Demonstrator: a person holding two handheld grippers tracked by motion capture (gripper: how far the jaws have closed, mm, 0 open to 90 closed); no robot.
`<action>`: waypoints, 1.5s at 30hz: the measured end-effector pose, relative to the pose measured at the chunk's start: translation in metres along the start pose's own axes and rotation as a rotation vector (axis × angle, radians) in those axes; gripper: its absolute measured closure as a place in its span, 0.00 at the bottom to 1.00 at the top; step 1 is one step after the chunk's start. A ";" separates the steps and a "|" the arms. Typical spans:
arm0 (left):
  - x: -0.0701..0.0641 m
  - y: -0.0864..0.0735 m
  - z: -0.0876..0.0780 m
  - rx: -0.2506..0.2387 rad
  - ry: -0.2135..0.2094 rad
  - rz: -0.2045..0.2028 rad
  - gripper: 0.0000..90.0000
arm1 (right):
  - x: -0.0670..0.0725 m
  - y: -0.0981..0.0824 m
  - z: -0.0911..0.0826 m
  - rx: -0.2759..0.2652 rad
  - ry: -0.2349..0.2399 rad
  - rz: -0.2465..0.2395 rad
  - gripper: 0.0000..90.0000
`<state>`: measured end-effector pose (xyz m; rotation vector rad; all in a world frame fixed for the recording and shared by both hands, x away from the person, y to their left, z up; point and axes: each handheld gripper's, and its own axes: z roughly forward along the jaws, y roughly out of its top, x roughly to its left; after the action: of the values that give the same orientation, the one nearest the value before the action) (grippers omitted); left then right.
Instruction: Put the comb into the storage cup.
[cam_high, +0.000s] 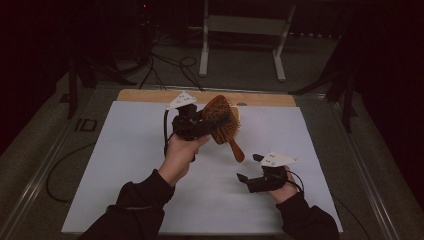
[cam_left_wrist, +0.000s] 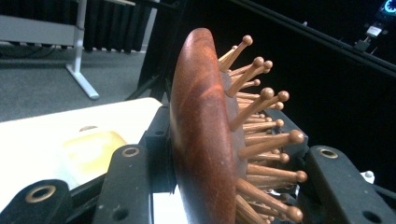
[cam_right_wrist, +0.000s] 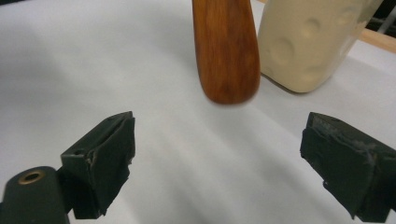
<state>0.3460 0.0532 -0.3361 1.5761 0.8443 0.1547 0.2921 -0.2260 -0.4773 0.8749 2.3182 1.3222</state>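
A wooden hairbrush (cam_high: 223, 120) is held up above the white table (cam_high: 125, 165), its handle (cam_high: 236, 150) slanting down to the right. My left gripper (cam_high: 207, 121) is shut on the brush head. In the left gripper view the red-brown back (cam_left_wrist: 201, 140) faces left and the wooden pins (cam_left_wrist: 266, 140) point right, between the jaws of the left gripper (cam_left_wrist: 224, 158). My right gripper (cam_high: 249, 167) rests low at the front right, open and holding nothing. In the right gripper view the handle's rounded end (cam_right_wrist: 227, 56) hangs ahead of the open right gripper (cam_right_wrist: 219, 140).
A pale yellow dimpled block (cam_right_wrist: 308, 42) lies on the table just behind the handle, also seen as a yellow block (cam_left_wrist: 93, 149). A wooden strip (cam_high: 150, 95) edges the table's far side. Cables (cam_high: 165, 65) and a white stand (cam_high: 240, 30) are on the floor beyond.
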 end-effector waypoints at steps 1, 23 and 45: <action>0.000 0.002 -0.001 -0.004 0.002 0.004 0.60 | -0.001 -0.001 -0.001 -0.002 0.003 0.008 0.11; 0.016 0.053 -0.004 -0.029 0.092 0.071 0.60 | -0.005 -0.014 -0.020 -0.045 0.006 -0.031 0.11; 0.047 0.077 0.036 -0.076 0.204 0.053 0.60 | -0.001 -0.024 -0.024 -0.061 0.005 -0.074 0.11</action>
<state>0.4329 0.0554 -0.2912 1.5294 0.9443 0.3866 0.2710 -0.2516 -0.4852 0.7607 2.2788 1.3577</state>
